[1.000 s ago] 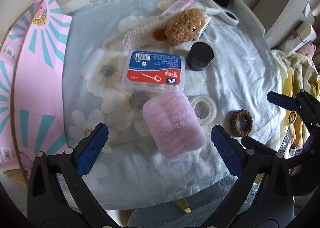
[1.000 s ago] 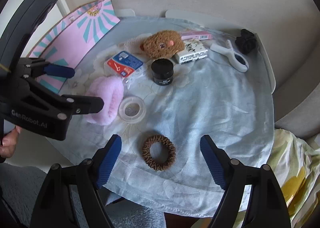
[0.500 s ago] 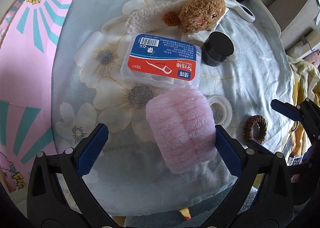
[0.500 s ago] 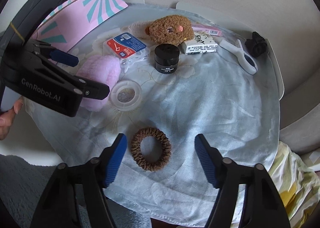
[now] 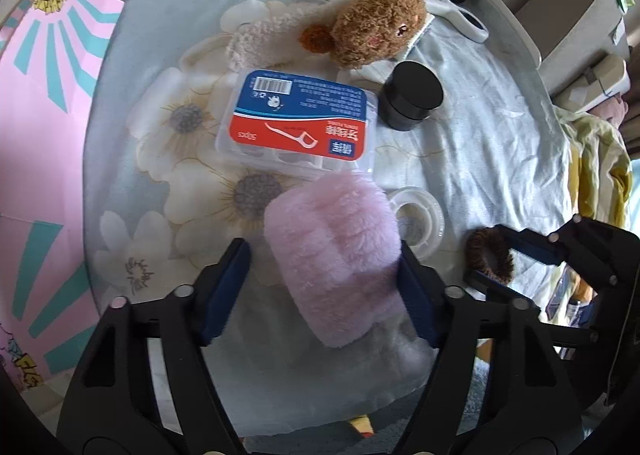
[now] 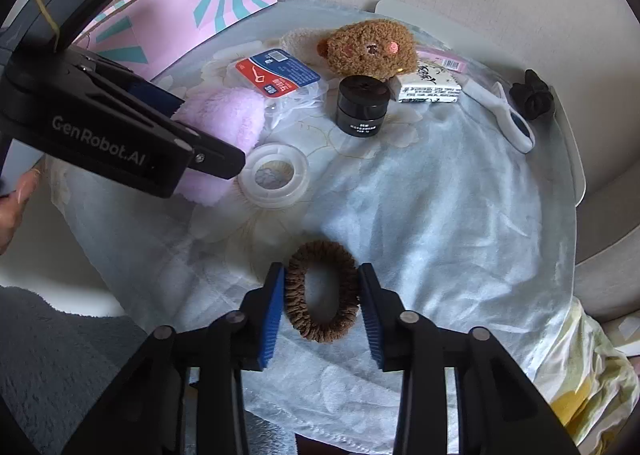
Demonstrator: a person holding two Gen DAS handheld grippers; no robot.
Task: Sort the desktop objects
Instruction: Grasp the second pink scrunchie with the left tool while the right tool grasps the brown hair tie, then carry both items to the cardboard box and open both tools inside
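Scrunchie (image 6: 321, 292), brown, lies near the front edge of the cloth-covered tabletop (image 6: 460, 223), squeezed between the pads of the right tongs (image 6: 322, 305), which touch both its sides. To its left the left tongs (image 5: 324, 283) straddle a pink fluffy roll (image 5: 334, 251): the right pad touches it, a gap shows at the left, so they are not closed. A tape ring (image 6: 274, 175) sits beside the roll; floss box (image 6: 277, 72), black jar (image 6: 362, 105) and plush bear (image 6: 368, 49) lie behind.

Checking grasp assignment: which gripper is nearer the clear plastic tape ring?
Left. The left gripper straddles the fluffy pink roll touching the clear plastic tape ring; the right gripper is farther, around the brown scrunchie.
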